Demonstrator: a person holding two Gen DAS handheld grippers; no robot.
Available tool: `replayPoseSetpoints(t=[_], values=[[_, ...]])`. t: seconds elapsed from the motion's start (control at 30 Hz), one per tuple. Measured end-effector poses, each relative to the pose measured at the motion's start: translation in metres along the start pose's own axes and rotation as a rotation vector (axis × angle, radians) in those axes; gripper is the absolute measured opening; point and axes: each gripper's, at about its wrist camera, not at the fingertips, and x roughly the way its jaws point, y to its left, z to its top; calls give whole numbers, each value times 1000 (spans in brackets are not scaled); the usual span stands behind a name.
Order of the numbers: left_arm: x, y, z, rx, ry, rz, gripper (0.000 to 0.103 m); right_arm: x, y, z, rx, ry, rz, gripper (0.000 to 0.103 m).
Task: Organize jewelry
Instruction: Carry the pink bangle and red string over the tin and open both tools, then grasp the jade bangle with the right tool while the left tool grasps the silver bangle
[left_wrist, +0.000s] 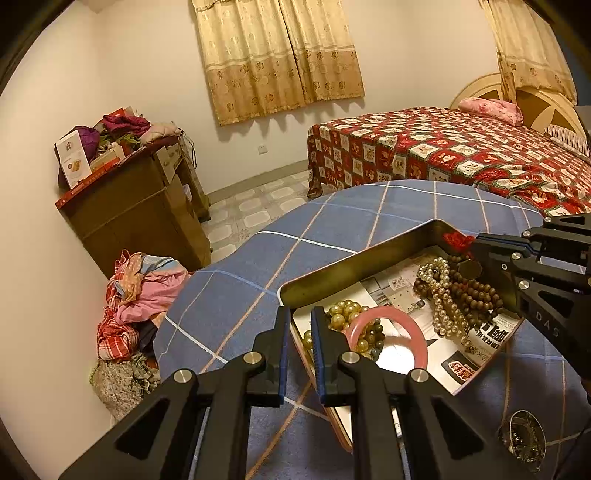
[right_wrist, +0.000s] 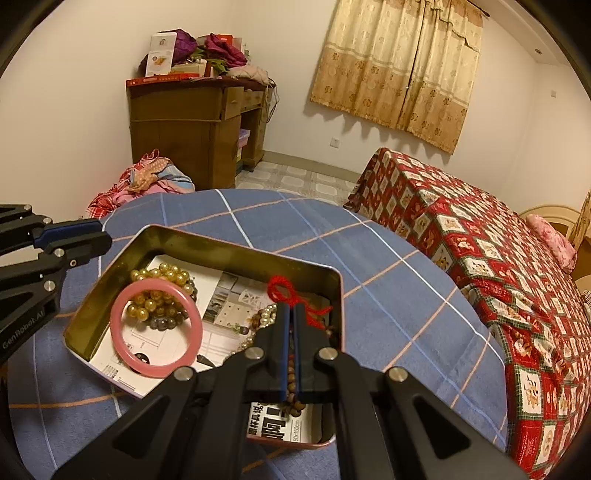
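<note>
A gold-lined tin box (left_wrist: 354, 258) (right_wrist: 236, 254) sits on the blue checked table. In it lie a pink bangle (left_wrist: 391, 317) (right_wrist: 157, 328), a yellow bead bracelet (left_wrist: 343, 314) (right_wrist: 162, 275), a pearl string (left_wrist: 441, 295) and a brown wooden bead necklace (left_wrist: 476, 291) with a red cord knot (right_wrist: 282, 290). My left gripper (left_wrist: 300, 321) is shut on the tin's near-left rim. My right gripper (right_wrist: 292, 314) is over the tin's right part, shut on the red cord, with brown beads (right_wrist: 291, 373) between its fingers.
A round glass dish (left_wrist: 522, 439) with small pieces stands on the table near the tin. A bed with a red patterned cover (right_wrist: 480, 258) is to the right. A wooden cabinet (right_wrist: 192, 125) and a heap of clothes (left_wrist: 136, 302) stand by the wall.
</note>
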Motion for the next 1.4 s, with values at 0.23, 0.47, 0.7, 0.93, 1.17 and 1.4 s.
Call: replayPoseSetpoints(t=[0.23,0.47,0.7,0.93,1.17,1.4], values=[[-3,-1,0,-3,-12,55,70,2,-5,-2,14,-2,2,57],[-14,0,-1,-4,-29,61,76,-6,-6,-8,22,-9,-14,66],[-46,-8,-18,-28,-58,51,76,-27,-14,-27,52,12,-51,67],[-69,-37,-50,-26,-29,-37,76,-61,-30,-73,112,55,-126,70],[-74,-62,-66,-13,13,-94,76,-79,-46,-114,163,86,-154,74],[-81,-74,-62,3,1,-120,76,-79,-55,-122,183,92,-168,74]])
